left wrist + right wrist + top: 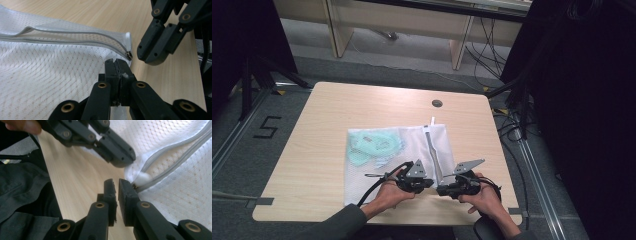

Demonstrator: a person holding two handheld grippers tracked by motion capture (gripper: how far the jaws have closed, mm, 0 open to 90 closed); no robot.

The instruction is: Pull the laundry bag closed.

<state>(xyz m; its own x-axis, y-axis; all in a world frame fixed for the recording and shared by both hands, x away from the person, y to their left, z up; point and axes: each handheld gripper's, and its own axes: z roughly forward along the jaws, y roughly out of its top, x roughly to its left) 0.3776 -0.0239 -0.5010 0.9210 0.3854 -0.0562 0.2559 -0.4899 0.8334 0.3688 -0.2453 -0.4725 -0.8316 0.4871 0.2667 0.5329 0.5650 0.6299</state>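
Overall, we found a white mesh laundry bag (397, 160) lying flat on the table (322, 130), with pale green items (369, 145) showing through the mesh at the bag's far left part. The bag's zipper (432, 152) ran along its right side and stood partly open. At the bag's near right corner, both grippers met. The left gripper (116, 65) had its fingers closed tight on the mesh fabric just beside the zipper's end, a scrap of white cloth pinched between the pads. The right gripper (117, 185) sat just to the right of that same corner, its fingers nearly together with a thin slit left between them; we could not tell whether anything was caught there. Its right finger touched the zipper's end, near the white tab (142, 178). Each gripper rested in a person's hand at the bag's near edge.
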